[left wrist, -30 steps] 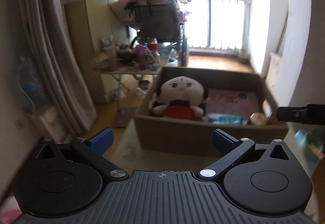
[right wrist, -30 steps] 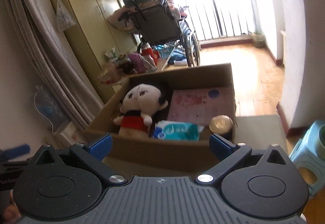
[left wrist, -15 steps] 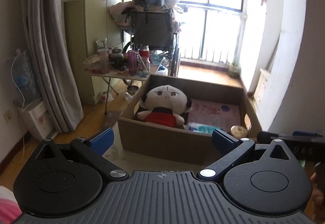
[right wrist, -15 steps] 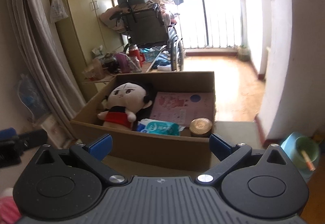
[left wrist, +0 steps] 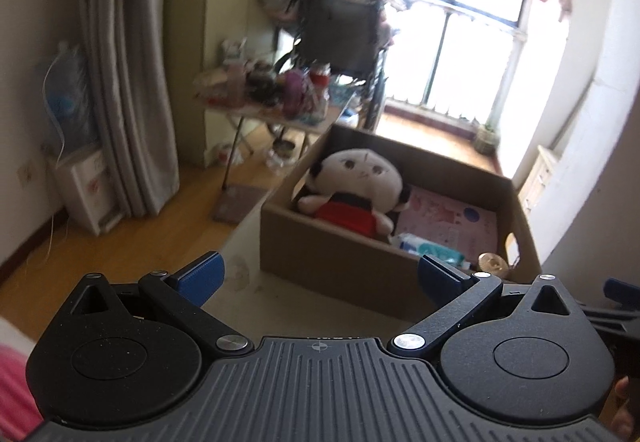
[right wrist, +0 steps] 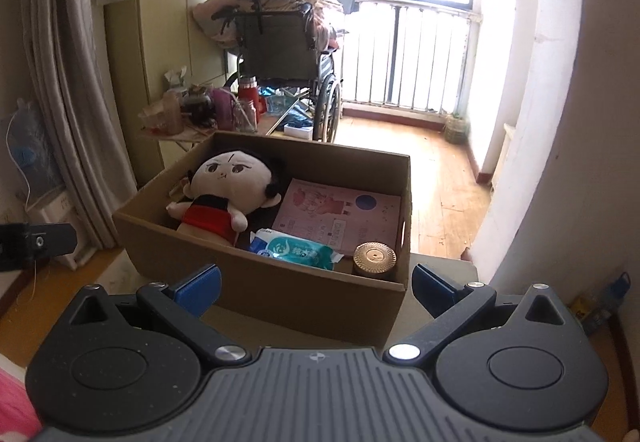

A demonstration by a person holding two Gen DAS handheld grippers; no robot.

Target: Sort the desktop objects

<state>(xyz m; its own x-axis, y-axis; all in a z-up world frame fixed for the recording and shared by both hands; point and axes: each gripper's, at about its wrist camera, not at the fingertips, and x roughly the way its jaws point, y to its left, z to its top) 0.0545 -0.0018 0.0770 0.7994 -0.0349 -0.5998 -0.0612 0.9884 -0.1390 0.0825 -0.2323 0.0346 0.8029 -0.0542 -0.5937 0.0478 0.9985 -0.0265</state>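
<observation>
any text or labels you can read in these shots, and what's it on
None can be read in full.
Wipes pack: white characters on the teal label, too small and blurred to read.
Pink sheet: small print and boxes, too small to read.
Gold tin: no lettering can be made out on its lid.
Box: its near wall shows no print.
Grippers: only a small crosshair mark on each body, no words.

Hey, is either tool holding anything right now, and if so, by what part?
Nothing is held. The left tool and the right tool are both open and empty, short of the box; the doll and the rest lie inside it.
</observation>
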